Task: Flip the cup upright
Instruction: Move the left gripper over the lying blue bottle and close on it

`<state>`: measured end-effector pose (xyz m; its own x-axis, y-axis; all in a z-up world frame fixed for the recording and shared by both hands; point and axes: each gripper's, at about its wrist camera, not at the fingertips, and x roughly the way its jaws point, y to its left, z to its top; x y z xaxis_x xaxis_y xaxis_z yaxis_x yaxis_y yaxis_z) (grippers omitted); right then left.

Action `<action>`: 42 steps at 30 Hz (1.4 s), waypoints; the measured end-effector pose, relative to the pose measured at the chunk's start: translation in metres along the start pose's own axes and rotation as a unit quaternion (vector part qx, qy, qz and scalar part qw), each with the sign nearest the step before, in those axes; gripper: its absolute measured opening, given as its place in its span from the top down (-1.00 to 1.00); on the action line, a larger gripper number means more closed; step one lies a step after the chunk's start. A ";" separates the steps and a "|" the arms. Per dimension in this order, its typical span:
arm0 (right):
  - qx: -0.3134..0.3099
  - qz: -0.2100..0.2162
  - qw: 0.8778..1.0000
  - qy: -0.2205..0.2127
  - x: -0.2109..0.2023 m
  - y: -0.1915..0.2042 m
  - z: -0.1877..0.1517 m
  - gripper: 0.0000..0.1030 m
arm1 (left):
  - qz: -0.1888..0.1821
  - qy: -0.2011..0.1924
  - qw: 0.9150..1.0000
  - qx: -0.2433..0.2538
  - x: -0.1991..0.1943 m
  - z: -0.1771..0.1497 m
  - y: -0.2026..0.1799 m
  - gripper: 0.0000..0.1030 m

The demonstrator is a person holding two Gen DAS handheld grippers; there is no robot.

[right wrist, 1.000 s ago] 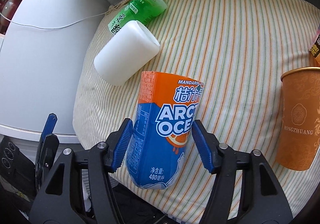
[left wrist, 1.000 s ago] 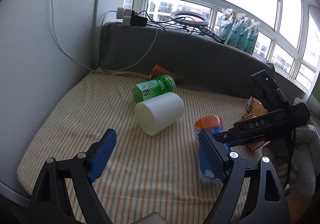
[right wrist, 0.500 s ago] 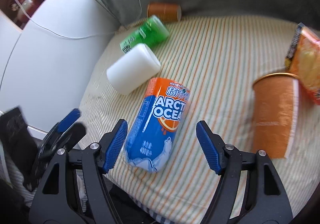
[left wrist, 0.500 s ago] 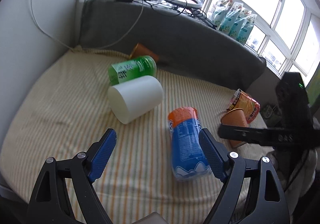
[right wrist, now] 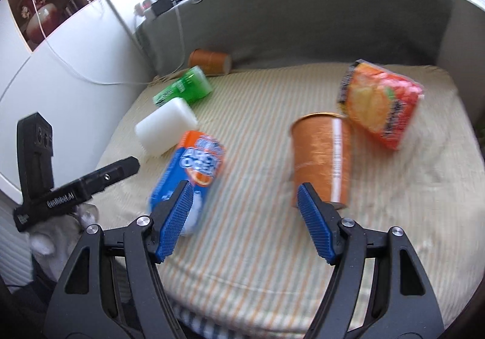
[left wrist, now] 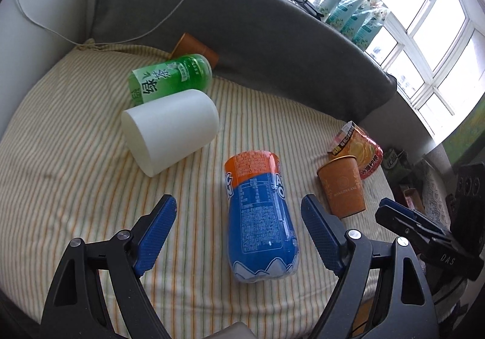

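Observation:
A white cup (left wrist: pixel 169 129) lies on its side on the striped cushion (left wrist: pixel 75 175), its flat end towards me; it also shows in the right wrist view (right wrist: pixel 165 126). An orange paper cup (left wrist: pixel 342 186) stands upright at the right (right wrist: pixel 321 157). A second orange cup (left wrist: pixel 194 48) lies on its side at the back (right wrist: pixel 209 61). My left gripper (left wrist: pixel 236 236) is open and empty, with the blue-orange bottle (left wrist: pixel 260 220) lying between its jaws. My right gripper (right wrist: pixel 244 223) is open and empty, near the cushion's front.
A green bottle (left wrist: pixel 169 78) lies behind the white cup. A red-orange snack packet (right wrist: pixel 382 104) leans behind the upright cup. A grey backrest (left wrist: pixel 272 35) bounds the cushion at the back, a white wall (right wrist: pixel 60 81) at the left. The blue-orange bottle (right wrist: pixel 194 169) lies front left.
My right gripper let go of the blue-orange bottle and drew back and to the right. The bottle now lies on the cushion. My left gripper swung right, over the bottle.

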<state>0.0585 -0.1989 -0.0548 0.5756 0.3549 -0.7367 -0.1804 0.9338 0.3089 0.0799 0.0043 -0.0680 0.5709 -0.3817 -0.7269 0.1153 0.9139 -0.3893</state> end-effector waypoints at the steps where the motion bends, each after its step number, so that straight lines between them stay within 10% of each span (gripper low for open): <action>1: -0.006 -0.012 1.000 -0.007 -0.002 0.000 -0.001 -0.44 | -0.003 0.005 1.000 -0.001 0.002 0.001 0.000 -0.64; 18: -0.060 -0.159 0.980 -0.107 -0.044 -0.003 -0.027 -0.67 | -0.033 0.092 0.995 0.009 0.043 0.023 -0.005 -0.64; 35: -0.033 -0.155 0.981 -0.109 -0.045 -0.021 -0.033 -0.67 | -0.038 0.170 0.985 0.015 0.085 0.029 -0.009 -0.60; 42: -0.032 -0.163 0.979 -0.116 -0.045 -0.022 -0.034 -0.68 | -0.044 0.181 0.982 -0.002 0.093 0.031 -0.002 -0.24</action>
<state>0.0096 -0.2339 -0.0491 0.7756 0.0242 -0.6308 -0.0014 0.9993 0.0366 0.1585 -0.0290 -0.1172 0.2317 -0.4843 -0.8437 0.1475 0.8747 -0.4616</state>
